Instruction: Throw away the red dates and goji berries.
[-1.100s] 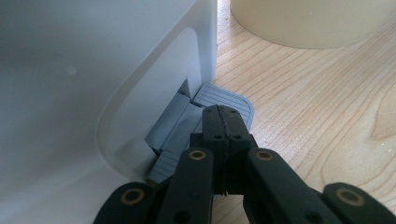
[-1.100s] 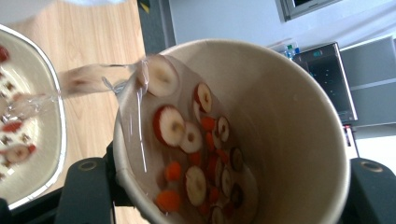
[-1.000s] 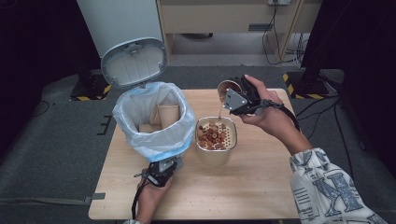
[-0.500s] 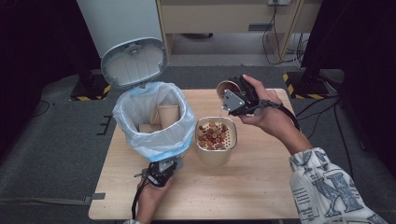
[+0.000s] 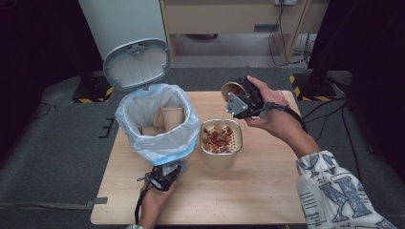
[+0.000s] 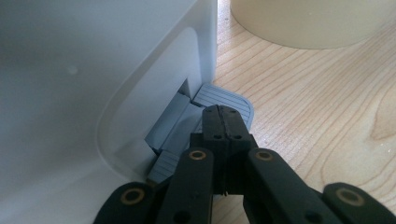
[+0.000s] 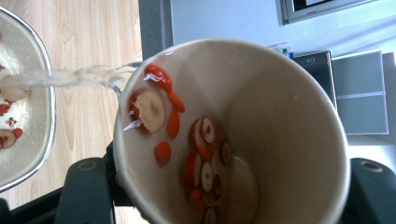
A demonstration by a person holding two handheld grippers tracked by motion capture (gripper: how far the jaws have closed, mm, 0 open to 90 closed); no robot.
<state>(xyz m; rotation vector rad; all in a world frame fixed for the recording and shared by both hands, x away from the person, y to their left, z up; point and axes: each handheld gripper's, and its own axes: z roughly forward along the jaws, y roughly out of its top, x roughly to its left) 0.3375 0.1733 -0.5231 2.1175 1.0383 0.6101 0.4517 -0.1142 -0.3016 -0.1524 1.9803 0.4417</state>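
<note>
1. My right tongs [image 5: 237,101] clamp a tilted paper cup [image 7: 233,135], water streaming to the strainer [image 5: 220,138] below them.
2. My left tongs [image 6: 223,122], jaws together, press the bin's pedal [image 6: 224,100].

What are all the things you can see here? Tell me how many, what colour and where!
Table: one, light wood, centre.
Bin: one, white with pale blue bag, lid up, table's left part.
Pedal: one, grey, at bin's foot.
Cups in bin: at least two, tan.
Strainer pot: one, beige with metal sieve, beside bin.
Fruit pieces: many, red and pale, in sieve.
Paper cup: one, tan, tilted, pouring liquid into sieve.
Left tool: black, shut, pressing on pedal.
Right tool: black, holding paper cup.
</note>
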